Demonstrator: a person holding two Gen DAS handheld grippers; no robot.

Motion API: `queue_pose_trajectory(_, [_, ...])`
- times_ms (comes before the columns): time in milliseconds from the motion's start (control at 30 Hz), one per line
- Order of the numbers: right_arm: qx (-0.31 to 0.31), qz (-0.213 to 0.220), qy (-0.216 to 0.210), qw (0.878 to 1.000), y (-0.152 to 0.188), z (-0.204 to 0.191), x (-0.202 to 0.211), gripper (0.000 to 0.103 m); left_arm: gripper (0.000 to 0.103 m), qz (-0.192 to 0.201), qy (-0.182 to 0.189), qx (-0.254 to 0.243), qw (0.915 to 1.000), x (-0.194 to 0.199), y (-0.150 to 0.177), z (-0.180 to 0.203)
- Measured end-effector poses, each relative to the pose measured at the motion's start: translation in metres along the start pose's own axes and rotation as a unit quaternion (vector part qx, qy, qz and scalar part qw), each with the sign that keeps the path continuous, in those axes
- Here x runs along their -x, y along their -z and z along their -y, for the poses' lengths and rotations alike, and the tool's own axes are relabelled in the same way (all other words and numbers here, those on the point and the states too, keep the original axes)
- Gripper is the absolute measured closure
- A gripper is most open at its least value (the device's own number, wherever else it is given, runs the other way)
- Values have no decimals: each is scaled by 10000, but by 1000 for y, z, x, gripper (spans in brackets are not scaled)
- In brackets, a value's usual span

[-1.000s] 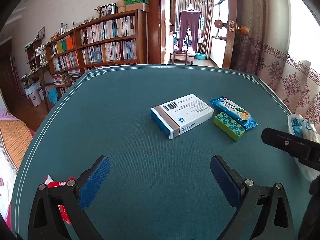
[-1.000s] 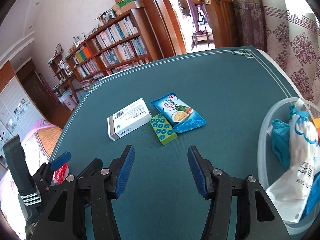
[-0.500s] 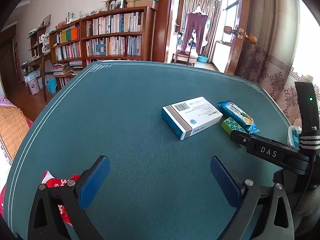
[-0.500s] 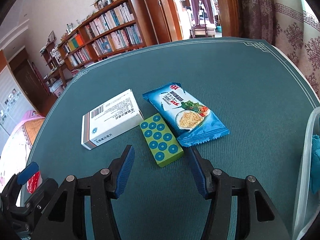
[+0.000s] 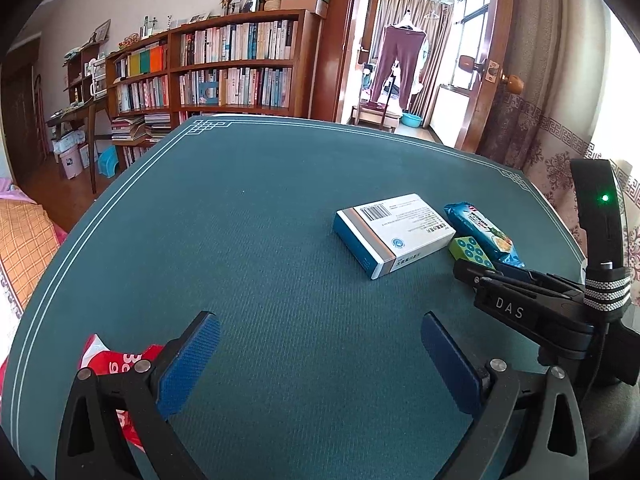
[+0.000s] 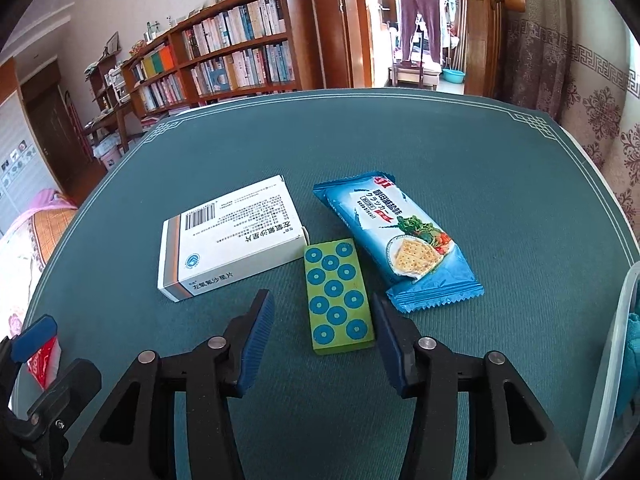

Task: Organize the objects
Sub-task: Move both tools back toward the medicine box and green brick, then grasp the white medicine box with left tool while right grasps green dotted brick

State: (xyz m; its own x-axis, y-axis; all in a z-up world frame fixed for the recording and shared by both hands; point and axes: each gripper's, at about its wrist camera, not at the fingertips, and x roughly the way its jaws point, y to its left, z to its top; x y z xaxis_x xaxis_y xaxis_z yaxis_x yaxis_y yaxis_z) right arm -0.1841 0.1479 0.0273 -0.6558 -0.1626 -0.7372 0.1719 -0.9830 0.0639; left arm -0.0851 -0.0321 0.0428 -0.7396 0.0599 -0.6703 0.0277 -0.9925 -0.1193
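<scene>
A green block with blue dots [image 6: 336, 296] lies on the teal table [image 6: 480, 184], between a white medicine box [image 6: 232, 240] on its left and a blue cracker packet [image 6: 400, 236] on its right. My right gripper [image 6: 322, 300] straddles the block's near half and its jaws are closing. The right pad is at the block's edge and a gap remains on the left. In the left wrist view the same box [image 5: 394, 232], block [image 5: 470, 250] and packet [image 5: 484, 232] lie ahead to the right, with the right gripper [image 5: 484, 270] at the block. My left gripper [image 5: 320, 324] is open over bare cloth.
A red and white wrapper [image 5: 108, 364] lies at the table's near left edge, beside the left gripper. A clear plastic tub [image 6: 612, 340] holding a teal cloth stands at the right. Bookshelves and an open doorway lie beyond the far edge.
My right gripper has moved forward and down until the green block sits between its fingers, and its jaws have narrowed. The left gripper has barely shifted.
</scene>
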Motion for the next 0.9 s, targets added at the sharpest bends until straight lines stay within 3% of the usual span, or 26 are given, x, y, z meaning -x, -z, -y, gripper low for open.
queue_pose_trajectory(100, [78, 40, 96, 9999, 2, 2, 2, 72, 1, -16, 6, -18, 10000, -1, 0, 0])
queue_pose_trajectory(500, [-358, 116, 70, 9993, 32, 20, 28, 72, 1, -122, 7, -105, 9999, -6, -4, 6])
queue_pose_trajectory(733, [-605, 170, 184, 9979, 41, 20, 36, 72, 1, -155, 24, -506, 9986, -23, -23, 20])
queue_pose_trajectory(900, [-682, 188, 120, 9974, 42, 24, 36, 72, 1, -140, 283, -815, 9962, -43, -41, 32])
